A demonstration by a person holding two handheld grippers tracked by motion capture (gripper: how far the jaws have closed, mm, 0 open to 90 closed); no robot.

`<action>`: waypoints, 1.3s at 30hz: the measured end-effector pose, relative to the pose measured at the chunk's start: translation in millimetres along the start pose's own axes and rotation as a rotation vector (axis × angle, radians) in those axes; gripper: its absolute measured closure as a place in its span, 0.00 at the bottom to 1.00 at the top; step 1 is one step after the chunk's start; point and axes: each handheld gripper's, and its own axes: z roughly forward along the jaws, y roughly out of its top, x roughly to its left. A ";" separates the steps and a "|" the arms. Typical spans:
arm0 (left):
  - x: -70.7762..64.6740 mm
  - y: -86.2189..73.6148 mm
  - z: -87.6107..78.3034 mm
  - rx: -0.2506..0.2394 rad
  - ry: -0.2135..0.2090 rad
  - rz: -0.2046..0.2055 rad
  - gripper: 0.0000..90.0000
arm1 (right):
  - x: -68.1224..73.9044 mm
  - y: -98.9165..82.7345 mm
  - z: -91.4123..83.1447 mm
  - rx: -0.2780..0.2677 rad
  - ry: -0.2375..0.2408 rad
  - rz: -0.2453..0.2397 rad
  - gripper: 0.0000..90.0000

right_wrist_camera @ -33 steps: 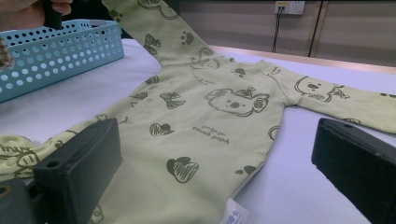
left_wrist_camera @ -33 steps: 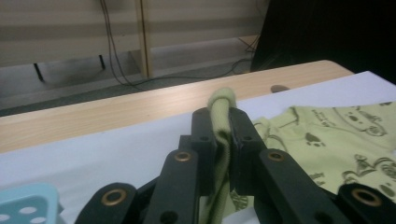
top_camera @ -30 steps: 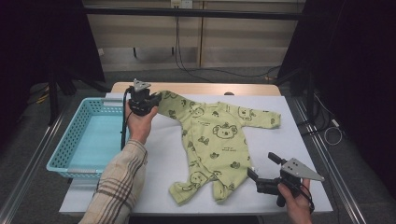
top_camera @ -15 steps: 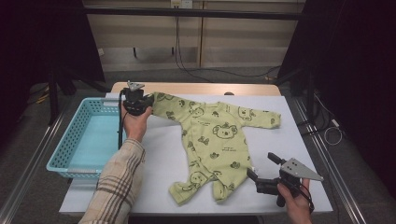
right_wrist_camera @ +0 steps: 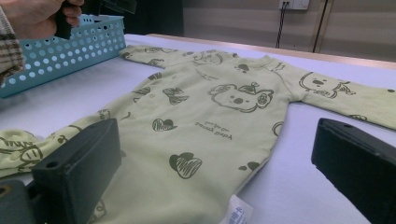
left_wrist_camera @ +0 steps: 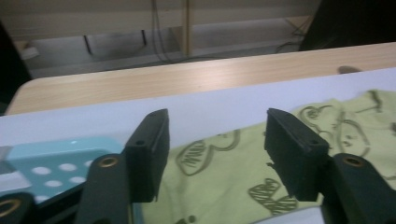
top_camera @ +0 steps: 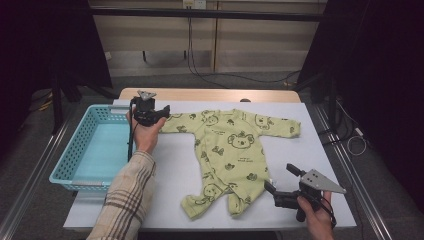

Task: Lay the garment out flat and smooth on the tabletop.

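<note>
Fabric lay spread flat across the middle of the white table (top_camera: 175,170): a pale green baby romper (top_camera: 227,150) printed with koalas and hearts, sleeves stretched toward the left and right of the high view, legs pointing toward the lower edge. It looked laid out this way so that each end could be reached by one tool.

At the upper left of the high view, the left gripper (top_camera: 159,112) sat at the tip of the romper's left-hand sleeve, beside the blue basket (top_camera: 75,150). Its jaws had just been opening; in the left gripper view they stood well apart, with the sleeve cloth lying on the table between them and no pad pressing on it. That reads as a release of the sleeve end, probably after it was pulled straight.

At the lower right of the high view, the right gripper (top_camera: 280,192) hovered just beside the romper's leg on that side. In the right gripper view its jaws (right_wrist_camera: 215,177) gaped wide and held nothing, with the garment's lower body and a white label (right_wrist_camera: 238,210) between them, seemingly poised to take hold of the hem.
</note>
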 end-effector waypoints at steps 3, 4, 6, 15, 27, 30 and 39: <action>-7.1 -3.1 -2.5 -0.020 -0.055 -0.002 0.28 | -0.4 0.0 0.6 0.008 0.000 -0.006 0.01; -8.8 -4.0 -3.4 -0.017 -0.065 -0.004 0.23 | -0.3 -0.1 0.7 0.013 0.001 -0.005 0.01; -12.5 -7.1 -6.3 -0.019 -0.102 0.003 0.17 | -1.2 -0.2 0.9 0.019 -0.003 -0.020 0.01; -27.8 -24.1 -28.1 -0.055 -0.220 0.038 0.05 | -1.3 -0.9 1.9 0.043 -0.001 -0.028 0.01; -46.7 -55.9 -73.0 -0.021 -0.334 0.101 0.08 | 10.3 -0.1 5.9 0.076 0.052 -0.055 0.04; -46.5 -68.9 -83.2 0.022 -0.333 0.168 0.09 | 13.9 -0.3 7.2 0.106 0.066 -0.060 0.06; -57.4 -95.9 -108.7 0.005 -0.360 0.134 0.09 | 25.7 -3.5 10.5 0.300 0.126 -0.098 0.33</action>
